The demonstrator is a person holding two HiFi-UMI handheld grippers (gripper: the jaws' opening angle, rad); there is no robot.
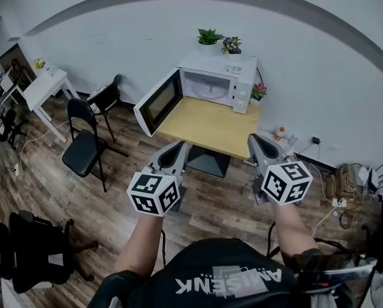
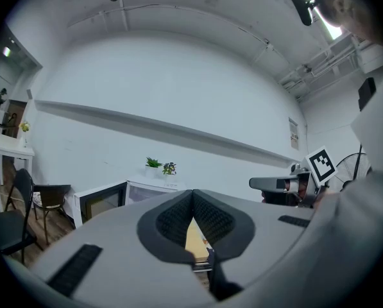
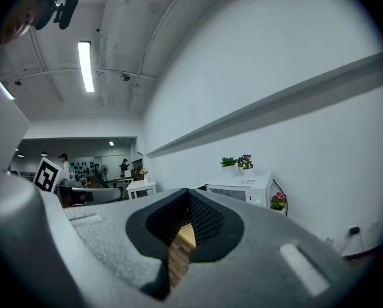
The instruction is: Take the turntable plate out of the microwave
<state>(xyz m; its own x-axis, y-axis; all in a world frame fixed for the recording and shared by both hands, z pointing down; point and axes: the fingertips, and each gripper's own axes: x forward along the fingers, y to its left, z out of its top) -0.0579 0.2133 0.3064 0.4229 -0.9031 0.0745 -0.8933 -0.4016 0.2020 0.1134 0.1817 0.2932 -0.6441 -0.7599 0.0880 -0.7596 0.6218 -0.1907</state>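
Floorboards (image 1: 50,172) fill the near half of the room and separate the person from the work, so both tools are well apart from anything they could touch. Beyond them a wooden table (image 1: 204,124) stands against the far wall. Its near part is bare, which looks like a handy landing spot for whatever comes out. At the table's far end sits the white microwave (image 1: 220,76), with two potted plants (image 1: 208,37) on its roof. Its door (image 1: 158,101) is swung wide to the left, leaving the cavity (image 1: 207,87) exposed and the reach unobstructed. A black folding chair (image 1: 85,143) stands to the left, clear of the path.

The left gripper (image 1: 177,147) and the right gripper (image 1: 255,140) are held level, side by side, aimed at the table. Each gripper's own view shows its jaws clenched together on nothing, a sensible carrying posture at this range.

The turntable plate is too small to make out from here. I judge it to be inside the cavity, not yet taken out.
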